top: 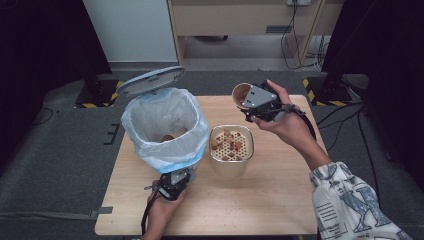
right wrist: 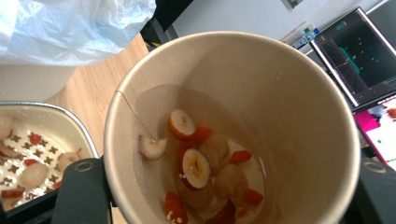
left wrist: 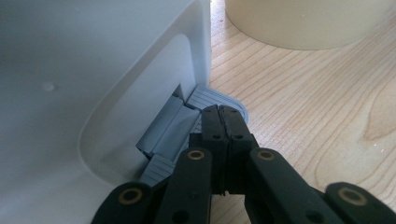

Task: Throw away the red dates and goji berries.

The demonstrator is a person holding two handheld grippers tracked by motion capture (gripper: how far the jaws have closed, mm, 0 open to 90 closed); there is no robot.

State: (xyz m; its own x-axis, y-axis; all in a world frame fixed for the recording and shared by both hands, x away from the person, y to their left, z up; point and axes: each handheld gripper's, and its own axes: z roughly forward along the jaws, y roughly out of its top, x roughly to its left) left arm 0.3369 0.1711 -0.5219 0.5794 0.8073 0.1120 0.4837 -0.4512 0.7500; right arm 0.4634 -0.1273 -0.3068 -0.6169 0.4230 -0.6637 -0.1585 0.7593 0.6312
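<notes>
The right gripper (top: 250, 102), raised above the table's far edge, clamps a tilted paper cup (right wrist: 224, 126) of fruit slices in liquid; the left gripper (left wrist: 219, 116), jaws closed on nothing, presses the bin's pedal (left wrist: 212, 98); the strainer container (top: 231, 145) holds fruit.

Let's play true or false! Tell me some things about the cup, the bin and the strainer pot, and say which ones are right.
1. The paper cup holds fruit pieces in liquid. True.
2. The bin lid is shut. False: it stands open.
3. The left gripper presses the grey pedal. True.
4. The strainer pot is empty. False: bits lie on it.
5. The right gripper holds a spoon. False: it holds the cup.
</notes>
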